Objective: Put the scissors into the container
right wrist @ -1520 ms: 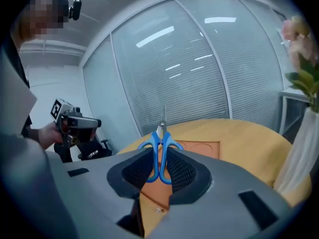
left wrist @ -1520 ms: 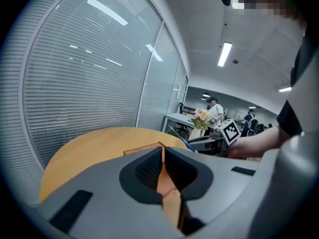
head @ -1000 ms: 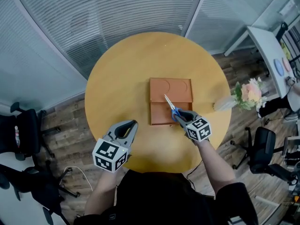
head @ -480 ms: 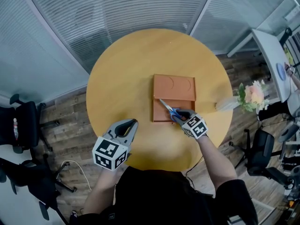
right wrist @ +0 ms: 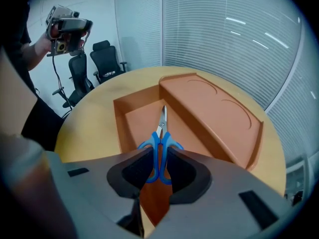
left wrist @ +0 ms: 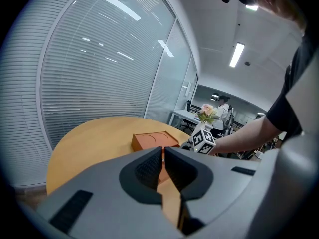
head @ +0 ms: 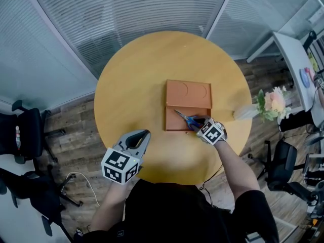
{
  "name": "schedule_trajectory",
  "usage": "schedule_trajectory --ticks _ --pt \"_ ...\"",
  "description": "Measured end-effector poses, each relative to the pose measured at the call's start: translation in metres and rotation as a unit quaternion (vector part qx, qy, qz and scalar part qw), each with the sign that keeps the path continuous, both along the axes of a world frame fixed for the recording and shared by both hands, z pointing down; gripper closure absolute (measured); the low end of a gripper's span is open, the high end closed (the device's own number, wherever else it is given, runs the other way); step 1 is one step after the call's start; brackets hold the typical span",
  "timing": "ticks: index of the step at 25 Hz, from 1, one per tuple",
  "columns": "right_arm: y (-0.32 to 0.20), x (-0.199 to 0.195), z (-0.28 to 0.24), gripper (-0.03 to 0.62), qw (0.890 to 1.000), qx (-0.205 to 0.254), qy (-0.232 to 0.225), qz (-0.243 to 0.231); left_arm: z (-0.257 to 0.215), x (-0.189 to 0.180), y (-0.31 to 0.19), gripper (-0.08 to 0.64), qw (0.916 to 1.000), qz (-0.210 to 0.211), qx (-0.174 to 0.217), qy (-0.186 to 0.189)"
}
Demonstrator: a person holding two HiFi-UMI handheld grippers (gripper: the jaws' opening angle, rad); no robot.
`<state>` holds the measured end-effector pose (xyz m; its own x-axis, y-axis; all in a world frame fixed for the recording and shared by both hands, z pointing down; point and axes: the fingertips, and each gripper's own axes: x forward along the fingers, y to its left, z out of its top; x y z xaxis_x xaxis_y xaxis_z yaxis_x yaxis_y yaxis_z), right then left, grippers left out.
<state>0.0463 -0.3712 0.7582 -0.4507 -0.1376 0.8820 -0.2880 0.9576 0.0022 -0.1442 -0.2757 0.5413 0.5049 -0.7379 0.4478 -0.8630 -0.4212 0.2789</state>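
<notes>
Left gripper [head: 144, 134]: held low over the near-left edge of the table [head: 126, 80], its fingers [left wrist: 146, 171] closed together with nothing between them, well apart from the work. Container [head: 188, 91]: orange, at the table's middle, with a raised part bearing two round impressions and a sunken open compartment [right wrist: 141, 116] on the near side. Scissors [right wrist: 160, 142]: blue-handled, blades shut and pointing away over that compartment; whether the tips touch its floor cannot be told. Right gripper [right wrist: 159, 157]: at the container's near-right corner, fingers [right wrist: 130, 176] drawn in tight on the two handle loops. Step in hand, as judged: lowering and release, the task near its end. To do it well, bring the scissors down flat and lengthwise inside the compartment walls. Keep the tips clear of the raised part alongside, and part the fingers only once the blades rest on the floor. Then draw straight back so the handles are not dragged out. Count: table, one; container, one; scissors, one pair; grippers, two, one loaded and one idle.
</notes>
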Motion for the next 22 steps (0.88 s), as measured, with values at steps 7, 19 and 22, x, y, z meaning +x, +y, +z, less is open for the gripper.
schedule_trajectory --ticks 7,19,22 --pt "-0.002 0.003 0.01 0.492 0.998 -0.04 0.039 0.011 0.004 0.004 0.002 0.534 1.0 0.0 -0.006 0.004" --pt "-0.004 0.003 0.006 0.489 0.998 -0.03 0.029 0.042 0.005 0.008 0.003 0.534 0.9998 0.015 -0.009 0.003" --pt "-0.009 0.006 -0.004 0.489 0.998 -0.013 0.008 0.064 0.0 0.006 0.001 0.534 0.9997 0.023 -0.001 -0.001"
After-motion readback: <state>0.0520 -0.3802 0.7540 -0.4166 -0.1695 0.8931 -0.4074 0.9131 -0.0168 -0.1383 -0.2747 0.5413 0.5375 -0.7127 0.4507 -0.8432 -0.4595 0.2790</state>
